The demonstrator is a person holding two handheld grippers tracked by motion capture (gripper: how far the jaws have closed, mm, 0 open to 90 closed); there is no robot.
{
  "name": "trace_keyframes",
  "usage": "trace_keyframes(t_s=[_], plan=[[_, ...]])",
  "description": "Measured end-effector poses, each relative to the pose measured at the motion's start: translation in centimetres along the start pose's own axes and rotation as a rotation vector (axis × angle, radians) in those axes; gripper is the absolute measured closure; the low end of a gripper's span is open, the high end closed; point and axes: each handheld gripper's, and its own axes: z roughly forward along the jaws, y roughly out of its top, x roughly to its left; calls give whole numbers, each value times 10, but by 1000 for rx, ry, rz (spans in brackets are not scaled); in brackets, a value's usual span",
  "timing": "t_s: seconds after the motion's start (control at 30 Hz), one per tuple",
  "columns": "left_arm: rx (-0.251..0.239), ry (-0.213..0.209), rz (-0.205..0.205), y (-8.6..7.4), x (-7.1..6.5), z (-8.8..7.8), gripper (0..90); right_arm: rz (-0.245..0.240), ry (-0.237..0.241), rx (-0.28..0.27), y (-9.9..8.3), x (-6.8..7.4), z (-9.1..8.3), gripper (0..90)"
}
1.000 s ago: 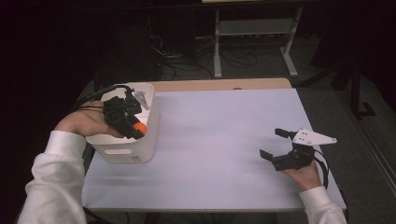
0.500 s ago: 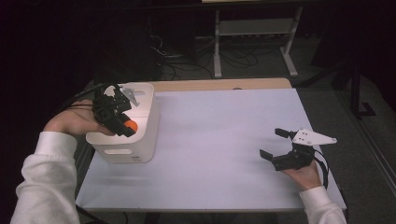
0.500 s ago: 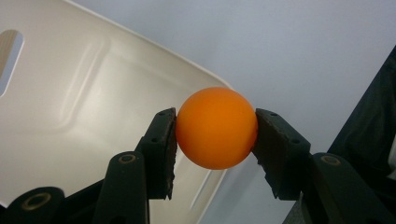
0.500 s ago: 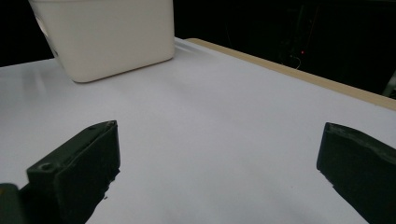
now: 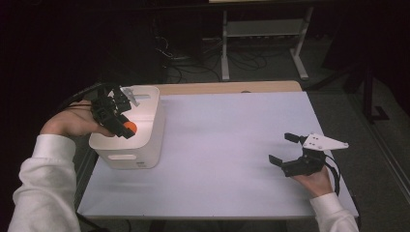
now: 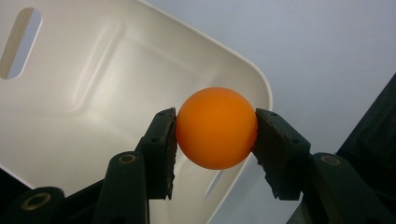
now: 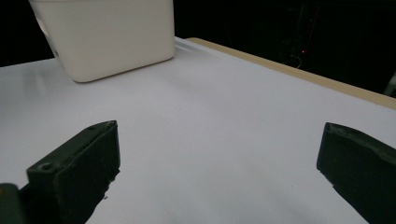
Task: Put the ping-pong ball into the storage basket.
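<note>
A: High view: the left hand-held gripper (image 5: 126, 129) pinches the orange ball (image 5: 129, 127) over the white bin (image 5: 145, 145), just inside its near rim.

B: What could go wrong?

A: Only two pads touch a smooth, round ball. Released this close to the rim, it may strike the edge, bounce out and roll across the bench (image 5: 227, 145).

B: And room?

A: Right of the bin the bench lies open. The right hand-held gripper (image 5: 282, 149) rests well apart from the bin, jaws wide, holding nothing.
</note>
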Motion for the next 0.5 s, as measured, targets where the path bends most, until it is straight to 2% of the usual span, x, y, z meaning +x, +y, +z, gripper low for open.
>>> trace_keyframes(t_s=[0.07, 0.17, 0.2, 0.23, 0.27, 0.3, 0.33, 0.37, 0.5], plan=[[10, 35, -1, 0, 1, 1, 502, -1, 1, 2, 0, 0, 0, 0], [-21, 51, -25, 0, 5, -1, 477, -1, 4, 3, 0, 0, 0, 0], [-26, 44, -32, 0, 6, -1, 442, 0, 5, 3, 0, 0, 0, 0], [-25, 41, -31, 0, 6, -2, 326, 1, 4, 4, 0, 0, 0, 0], [-26, 43, -32, 0, 5, -2, 326, 1, 4, 4, 0, 0, 0, 0], [-29, 56, -27, 0, 4, -1, 219, 2, 4, 4, 0, -1, 0, 0], [-29, 56, -27, 0, 4, -1, 173, 2, 4, 4, 0, -1, 0, 0], [-29, 54, -30, 0, 3, -1, 173, 2, 4, 4, 0, -1, 0, 0], [-46, 41, -34, -1, 2, 0, 21, 2, 5, 4, 0, 0, 0, 0]])
